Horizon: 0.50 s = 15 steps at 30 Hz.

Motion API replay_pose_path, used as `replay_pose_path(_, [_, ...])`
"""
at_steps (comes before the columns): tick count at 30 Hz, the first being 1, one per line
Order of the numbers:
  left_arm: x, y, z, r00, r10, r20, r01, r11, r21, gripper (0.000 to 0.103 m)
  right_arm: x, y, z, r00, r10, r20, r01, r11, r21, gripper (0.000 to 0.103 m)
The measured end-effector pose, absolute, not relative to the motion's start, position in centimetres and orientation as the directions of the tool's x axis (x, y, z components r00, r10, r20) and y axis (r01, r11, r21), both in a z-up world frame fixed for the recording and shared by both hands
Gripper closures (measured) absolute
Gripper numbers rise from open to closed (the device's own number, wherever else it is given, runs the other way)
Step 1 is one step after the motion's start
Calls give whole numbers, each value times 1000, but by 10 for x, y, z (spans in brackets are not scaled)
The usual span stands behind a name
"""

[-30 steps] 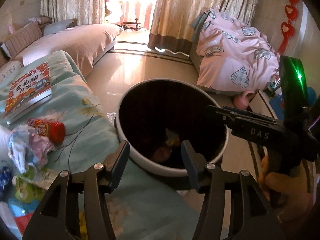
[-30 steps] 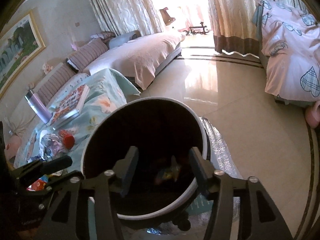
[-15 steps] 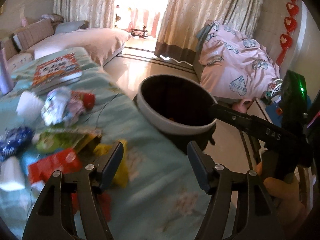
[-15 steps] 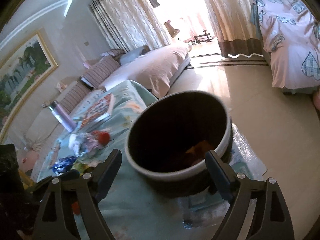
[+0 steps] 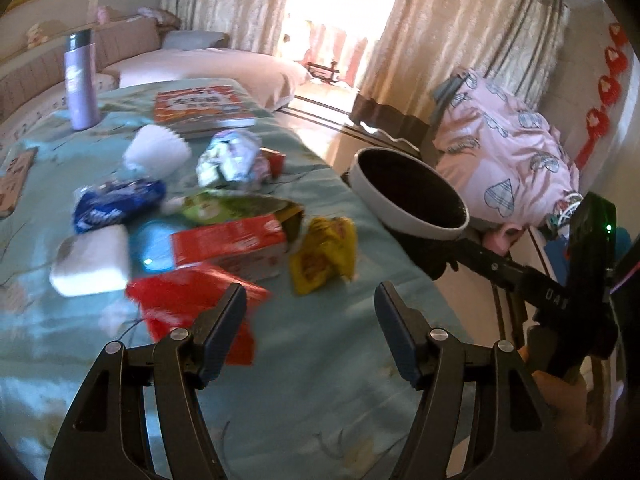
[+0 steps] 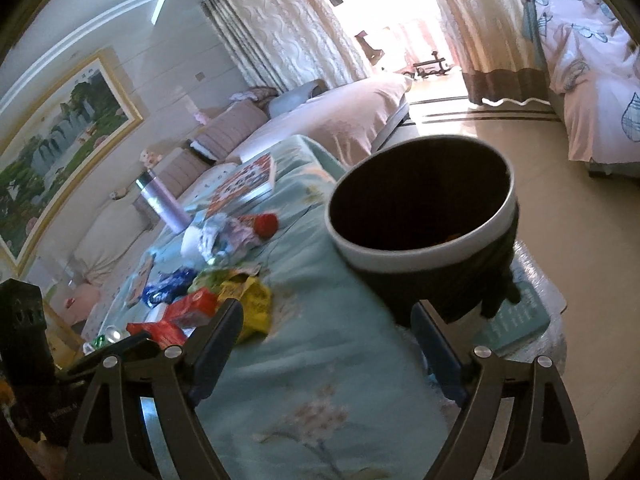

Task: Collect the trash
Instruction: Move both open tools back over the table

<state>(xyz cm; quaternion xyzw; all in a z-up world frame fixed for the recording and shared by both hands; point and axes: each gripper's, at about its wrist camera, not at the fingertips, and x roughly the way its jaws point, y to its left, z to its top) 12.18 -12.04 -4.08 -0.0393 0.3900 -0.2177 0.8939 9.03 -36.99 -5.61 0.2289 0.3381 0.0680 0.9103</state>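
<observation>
Left gripper [image 5: 310,306]: jaws wide, empty, above red wrapper [image 5: 188,300] on blue cloth [image 5: 328,380]. Right gripper [image 6: 326,322]: jaws wide, empty, beside bin [image 6: 424,216].

Risks, left to right: snagging cloth under the flat red wrapper; dragging red carton [image 5: 230,246] along; crumpled yellow packet [image 5: 324,254] slipping free.

Bin at table edge: dark inside, orange scrap faintly visible, rest indistinct.

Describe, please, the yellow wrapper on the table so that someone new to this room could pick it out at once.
Start at the table under the light blue flowered cloth and find the dark, white-rimmed trash bin at its edge. The yellow wrapper lies crumpled on the cloth between that bin and the red carton. It is the only yellow piece in the litter, and the one nearest the bin.
</observation>
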Motion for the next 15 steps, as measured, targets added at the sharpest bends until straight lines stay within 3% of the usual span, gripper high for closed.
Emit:
replay_pose_path(12, [110,-72,-46,630,-364,-686,278,930,-239,35,89,-321,-72,713,342,-612,-37,890,454,16])
replay_pose_path(15, [110,-64,-48,632,-343,-694,262,938,-225,31,90,-312,-74,704,351,-617,-51,892,449,16])
